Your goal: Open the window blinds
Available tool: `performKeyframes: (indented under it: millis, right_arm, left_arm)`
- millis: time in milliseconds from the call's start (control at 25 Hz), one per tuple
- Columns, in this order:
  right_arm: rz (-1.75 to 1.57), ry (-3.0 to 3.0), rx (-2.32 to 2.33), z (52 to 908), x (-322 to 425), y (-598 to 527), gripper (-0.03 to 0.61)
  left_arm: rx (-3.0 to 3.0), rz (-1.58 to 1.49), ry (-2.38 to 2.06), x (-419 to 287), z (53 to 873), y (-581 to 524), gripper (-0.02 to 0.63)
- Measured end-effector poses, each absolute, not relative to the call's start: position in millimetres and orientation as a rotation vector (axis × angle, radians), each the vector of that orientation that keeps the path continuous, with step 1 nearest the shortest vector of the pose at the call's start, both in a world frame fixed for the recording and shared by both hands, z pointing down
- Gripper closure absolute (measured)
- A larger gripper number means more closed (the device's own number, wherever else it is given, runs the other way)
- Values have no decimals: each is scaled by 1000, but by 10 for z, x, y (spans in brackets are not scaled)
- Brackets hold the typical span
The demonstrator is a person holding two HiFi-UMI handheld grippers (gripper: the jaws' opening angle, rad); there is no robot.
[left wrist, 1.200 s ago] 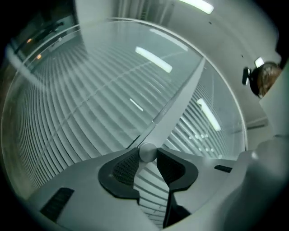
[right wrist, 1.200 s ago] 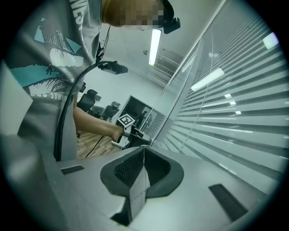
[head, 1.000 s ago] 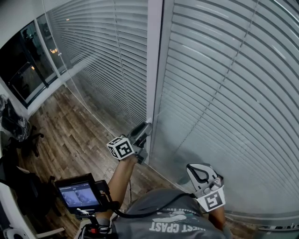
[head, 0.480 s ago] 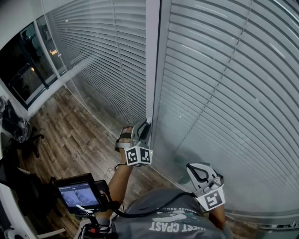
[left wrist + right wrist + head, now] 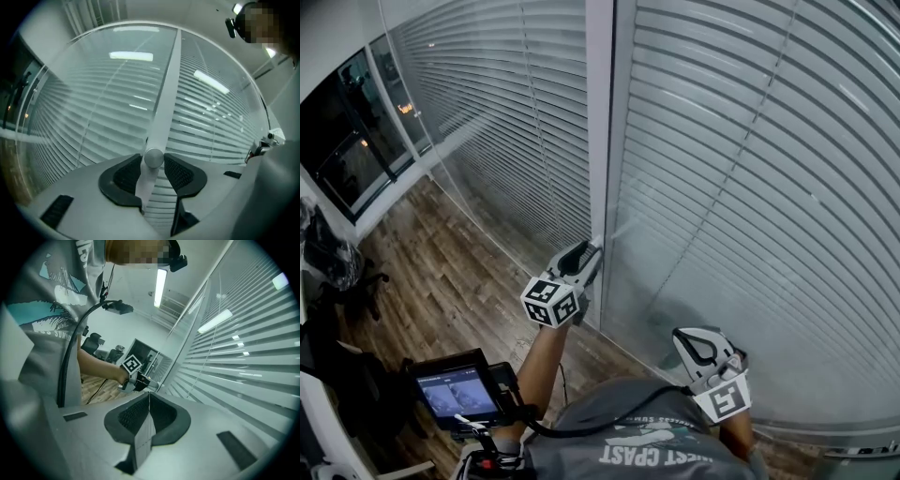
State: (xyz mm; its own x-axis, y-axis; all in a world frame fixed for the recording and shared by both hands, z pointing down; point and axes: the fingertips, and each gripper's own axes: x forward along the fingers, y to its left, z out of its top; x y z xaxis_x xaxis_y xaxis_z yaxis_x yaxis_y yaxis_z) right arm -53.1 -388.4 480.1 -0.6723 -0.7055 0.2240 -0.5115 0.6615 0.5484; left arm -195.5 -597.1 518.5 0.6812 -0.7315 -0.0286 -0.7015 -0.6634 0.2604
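**At the window post: left tool slack around the blind knob**

On the white post [image 5: 600, 112] between two glazed panels, low down near the wooden floor [image 5: 441, 272], sits a small round metal knob [image 5: 153, 158]. The left tool [image 5: 592, 246] points level at it, marker cube turned out to the left. Its jaws have just been opening, and the knob stands between the two dark ribbed pads [image 5: 123, 176]. Each pad is just beside the knob, but neither visibly presses on it, so the tool reads as released around the knob rather than clamped on it.

The window blinds [image 5: 750, 187] hang behind the glass on both sides of the post. Their pale slats run the full height of each panel and lie close over one another, with a thin cord crossing the right-hand panel. The left-hand blind [image 5: 506, 112] runs away toward a dark, uncovered window [image 5: 347, 131] at the far left.

The right tool [image 5: 698, 345] hangs low beside the person's grey shirt [image 5: 647, 441], near the bottom of the right-hand blind and apart from it. Its own view shows the jaws clenched together, pad against pad, with nothing between them.

A small lit monitor [image 5: 457, 391] sits by the person's left forearm.
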Motion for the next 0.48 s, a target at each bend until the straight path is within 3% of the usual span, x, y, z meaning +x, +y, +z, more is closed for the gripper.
performKeyframes:
  millis: [280,400,480]
  right_arm:
    - [-630,-2461,953,4761,-549,-3907,575]
    - [-625,-2452,956,4750,-525,-3918,575]
    - [-621,-2454,959,4748,-522,-3923,577]
  left_arm:
    - [2634,-272,-1119,-1955,5094,-5998,488]
    - [2831,0,-1301,-1910,5066,-5988,488]
    - [2999,371,-1516,-1876,5089,-5976,488]
